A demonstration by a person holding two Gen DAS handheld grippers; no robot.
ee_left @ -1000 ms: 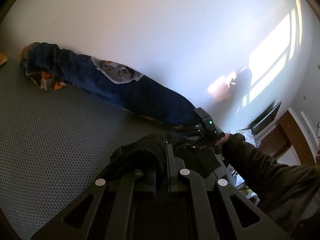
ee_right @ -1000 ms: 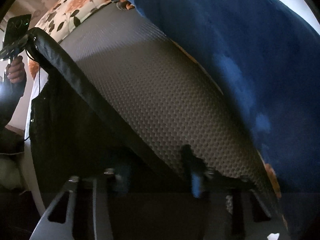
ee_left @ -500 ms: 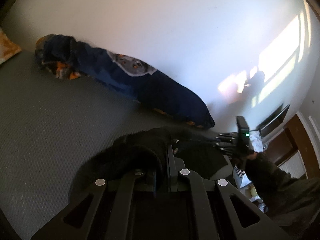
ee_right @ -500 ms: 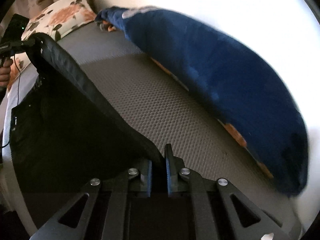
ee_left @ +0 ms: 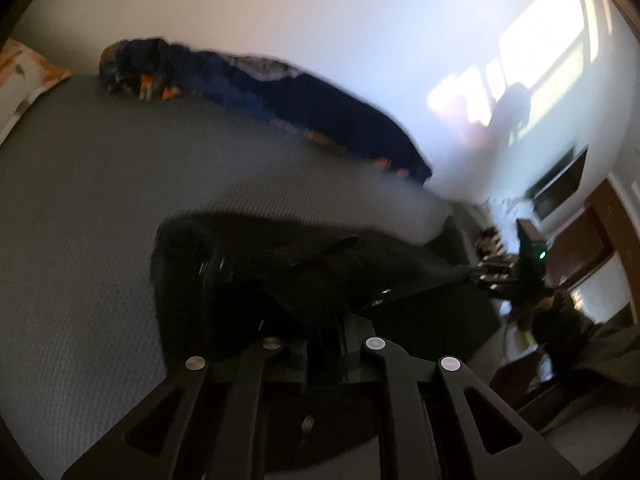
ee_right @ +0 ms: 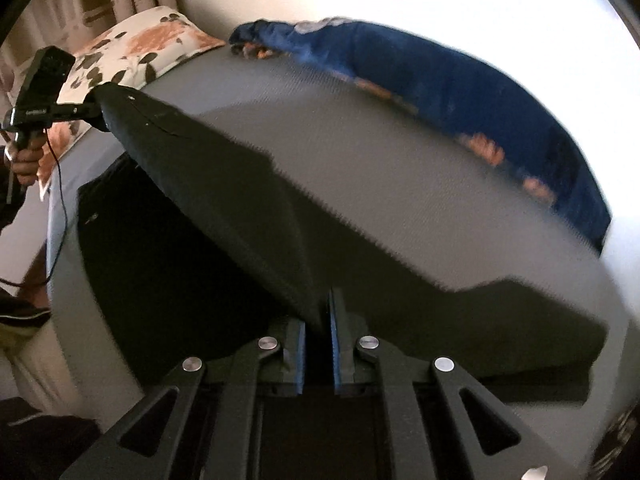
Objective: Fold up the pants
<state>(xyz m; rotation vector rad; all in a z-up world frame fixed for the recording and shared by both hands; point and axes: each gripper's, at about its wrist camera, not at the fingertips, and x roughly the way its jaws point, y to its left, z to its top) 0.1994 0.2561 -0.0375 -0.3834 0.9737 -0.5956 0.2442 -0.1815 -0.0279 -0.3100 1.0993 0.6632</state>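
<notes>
Black pants [ee_left: 304,276] hang stretched between my two grippers above a grey textured bed [ee_left: 80,208]. My left gripper [ee_left: 324,344] is shut on one corner of the waistband, with bunched fabric hiding the fingertips. My right gripper [ee_right: 318,320] is shut on the other corner; the taut edge of the pants [ee_right: 208,184] runs from it to the left gripper [ee_right: 86,110], seen at the upper left. In the left wrist view the right gripper [ee_left: 486,276] pinches the fabric at the right. The lower part of the pants [ee_right: 160,272] lies on the bed.
A dark blue blanket with orange patches [ee_left: 304,108] lies along the white wall [ee_left: 320,20] at the bed's far side, also in the right wrist view [ee_right: 460,84]. A floral pillow [ee_right: 132,52] sits at the head of the bed. Wooden furniture [ee_left: 580,240] stands right.
Both grippers have risen and drawn back from the wall, lifting the held edge of the pants. The blanket now looks farther away. The grip on both corners is unchanged.
</notes>
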